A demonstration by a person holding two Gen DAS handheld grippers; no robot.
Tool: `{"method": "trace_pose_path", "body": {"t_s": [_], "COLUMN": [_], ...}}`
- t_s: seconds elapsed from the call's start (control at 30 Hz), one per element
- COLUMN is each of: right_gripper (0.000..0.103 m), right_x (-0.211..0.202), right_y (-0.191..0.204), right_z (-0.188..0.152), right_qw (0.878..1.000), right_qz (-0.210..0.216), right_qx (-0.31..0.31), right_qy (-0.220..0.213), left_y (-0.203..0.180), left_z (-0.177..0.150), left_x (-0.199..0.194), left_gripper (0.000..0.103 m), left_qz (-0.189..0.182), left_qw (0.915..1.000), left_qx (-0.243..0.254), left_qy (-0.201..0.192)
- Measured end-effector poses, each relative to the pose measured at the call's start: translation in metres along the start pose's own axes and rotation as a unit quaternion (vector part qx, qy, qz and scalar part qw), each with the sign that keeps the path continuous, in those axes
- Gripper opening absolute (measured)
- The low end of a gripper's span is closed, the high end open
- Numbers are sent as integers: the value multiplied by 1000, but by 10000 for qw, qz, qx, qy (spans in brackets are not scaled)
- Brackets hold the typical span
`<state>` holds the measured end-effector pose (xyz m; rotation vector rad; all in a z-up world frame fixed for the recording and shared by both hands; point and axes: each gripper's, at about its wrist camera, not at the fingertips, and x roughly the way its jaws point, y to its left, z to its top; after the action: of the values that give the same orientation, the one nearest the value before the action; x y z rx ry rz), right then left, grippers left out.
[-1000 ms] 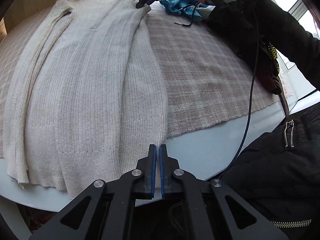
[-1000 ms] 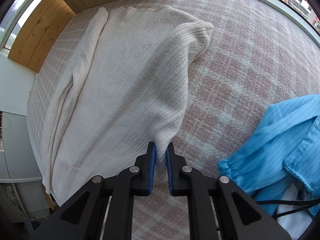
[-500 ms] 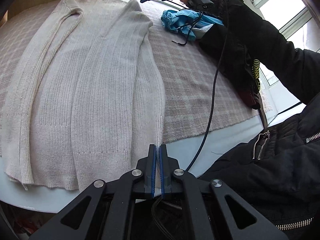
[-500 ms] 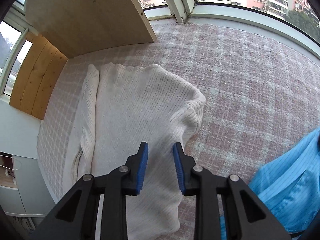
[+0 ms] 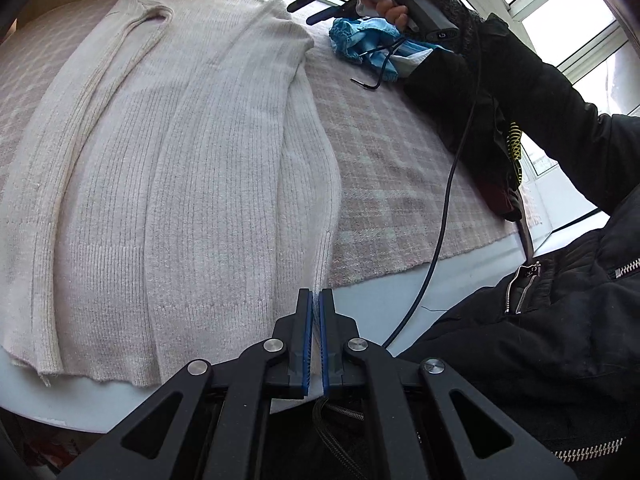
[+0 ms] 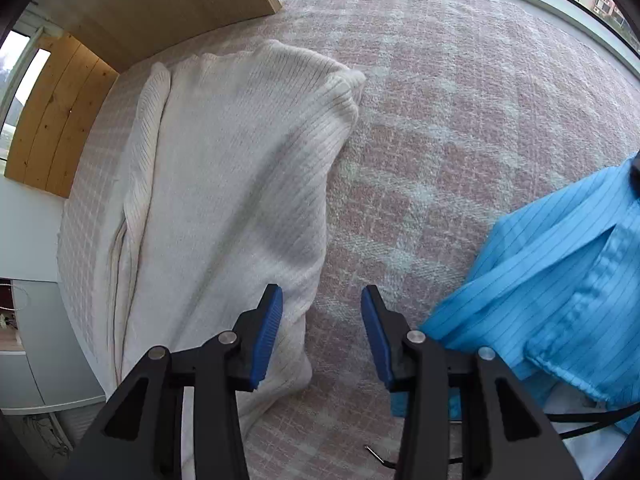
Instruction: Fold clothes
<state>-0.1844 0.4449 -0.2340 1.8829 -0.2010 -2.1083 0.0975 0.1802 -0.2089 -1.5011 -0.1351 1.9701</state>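
1. Pinch contact is recorded at the left gripper [image 5: 316, 308]: its jaws are clenched on a thin edge of the cream ribbed sweater [image 5: 180, 168] at the hem corner, at 6 o'clock in the left wrist view.
2. The right gripper [image 6: 322, 320] is seen with its jaws spread wide and nothing between them; it is held above the sweater's far end, where it appears in the left wrist view at 1 o'clock [image 5: 320, 4].
3. The sweater is laid lengthwise on the pink checked cloth [image 6: 460, 112], from 6 o'clock up to 12 o'clock in the left wrist view. Its side toward the person appears turned in along its length, and a sleeve [image 5: 80, 120] is laid along the opposite side at 9 o'clock.
4. Progress is judged as partial: a lengthwise narrowing is present, but no crosswise fold is seen, so a compact bundle is yet to be formed.
5. A crumpled blue striped garment [image 6: 560, 280] is noted at 3 o'clock in the right wrist view, just beside the gripper; it is not folded.
6. No brand, label or legible writing can be made out on either garment; a small mark on the right gripper's handle is too small to be read.
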Motion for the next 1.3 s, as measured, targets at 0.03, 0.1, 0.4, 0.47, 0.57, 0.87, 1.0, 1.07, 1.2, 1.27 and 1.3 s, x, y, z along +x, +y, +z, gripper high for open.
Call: {"method": "trace_pose_path", "body": {"t_s": [0.03,0.1,0.4,0.47,0.57,0.87,1.0,1.07,1.2,1.27,1.3], "right_gripper": [41,41,7,7,7,4,4,8,41,41,41], "right_x": [1,5,6,3,4,45,76,69,45,31,28], "right_y": [4,9,34,43,71,155,169,166,161,157,155], "right_z": [-3,-6,16,26,46,81,85,82,69,60,56], "right_qw": [9999,9995,9994,9994,9990,9968,9939,9959,9955,9932,9920], "right_qz": [-77,-112,91,203,190,-340,-583,-321,-282,-454,-527], "right_qx": [-116,-251,-326,-257,-383,-720,-872,-794,-907,-1069,-1142], "right_qy": [-97,-150,-66,-80,-114,103,332,276,66,-68,-96], "left_y": [1,2,18,28,44,95,104,108,107,107,107], "left_z": [0,0,-2,-3,-9,-35,-39,-41,-42,-42,-42], "left_x": [0,-2,-24,-33,-48,-72,-64,-60,-61,-64,-66], "left_gripper": [3,3,3,3,3,3,3,1,0,0,0], "left_qz": [-17,-27,-98,-139,-55,444,551,603,632,613,557], "left_qw": [10000,10000,9989,9974,9945,9836,9832,9831,9839,9839,9838], "left_qx": [-8,-14,-245,-414,-674,-1329,-1418,-1443,-1399,-1410,-1448], "left_qy": [-9,-31,-397,-566,-800,-1132,-1011,-950,-911,-909,-898]}}
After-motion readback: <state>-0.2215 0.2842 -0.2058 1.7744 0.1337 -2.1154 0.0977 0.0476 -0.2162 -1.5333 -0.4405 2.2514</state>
